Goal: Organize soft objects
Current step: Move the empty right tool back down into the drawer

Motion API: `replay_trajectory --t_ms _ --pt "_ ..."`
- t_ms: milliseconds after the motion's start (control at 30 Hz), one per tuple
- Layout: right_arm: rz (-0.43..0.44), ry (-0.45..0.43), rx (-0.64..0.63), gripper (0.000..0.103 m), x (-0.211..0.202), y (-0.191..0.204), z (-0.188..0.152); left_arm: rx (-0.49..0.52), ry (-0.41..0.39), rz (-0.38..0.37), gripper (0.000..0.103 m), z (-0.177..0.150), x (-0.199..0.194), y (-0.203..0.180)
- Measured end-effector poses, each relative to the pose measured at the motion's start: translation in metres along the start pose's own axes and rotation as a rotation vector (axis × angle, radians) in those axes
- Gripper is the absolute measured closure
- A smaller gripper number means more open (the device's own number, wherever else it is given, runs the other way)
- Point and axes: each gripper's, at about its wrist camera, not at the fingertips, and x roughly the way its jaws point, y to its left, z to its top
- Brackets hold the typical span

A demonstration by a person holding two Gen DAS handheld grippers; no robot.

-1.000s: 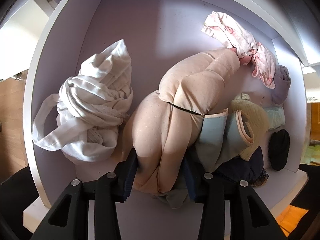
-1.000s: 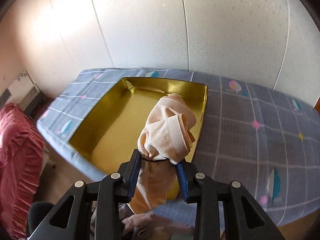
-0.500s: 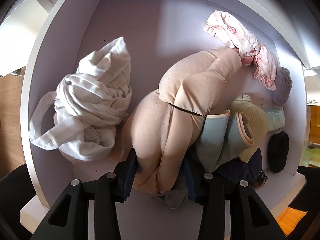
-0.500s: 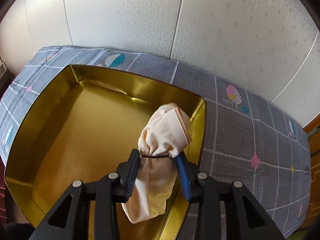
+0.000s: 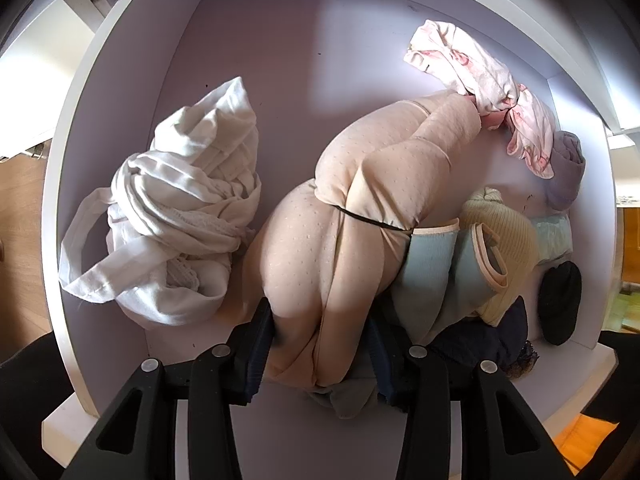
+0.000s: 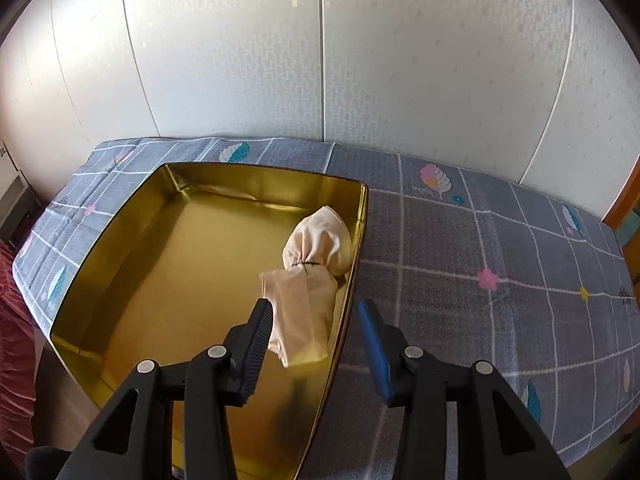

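No brand names, tags or lettering to read anywhere on these clothes or on the tin, just patterns.

The left hand-held gripper (image 5: 320, 354) points straight down into a white drawer (image 5: 120, 92) and is clamped on a big peach bundle (image 5: 360, 208) tied with a thin black band. That bundle's long axis runs from the pads up and to the right, toward a pink floral cloth (image 5: 480, 68) at the far wall. A crumpled white garment (image 5: 172, 216) sits to its left, just beside it. On the right a light blue rolled piece (image 5: 436, 272), a yellow knit (image 5: 504, 236) and some dark items (image 5: 560, 300) are packed tight against it.

The right hand-held gripper (image 6: 316, 350) has just been spreading its jaws and now stands open. The small cream bundle (image 6: 312, 276), also tied with a black band, lies in the gold tin tray (image 6: 168, 280) against its right wall. The knotted round end points away from the gripper, the loose tail toward it, partly between the pads; whether the left pad touches it I can't tell. The tray sits on a bed with a grey checked sheet (image 6: 480, 272) printed with feathers.
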Motion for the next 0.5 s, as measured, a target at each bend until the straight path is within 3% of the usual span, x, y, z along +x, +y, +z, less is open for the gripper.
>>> replay_trajectory --t_ms 333,500 --pt "0.075 -0.050 -0.012 0.059 -0.061 -0.010 -0.084 0.022 -0.013 0.002 0.056 -0.005 0.000 -0.004" --pt "0.110 -0.010 -0.008 0.058 -0.073 -0.015 -0.136 0.026 -0.014 0.004 0.054 -0.004 0.001 -0.003"
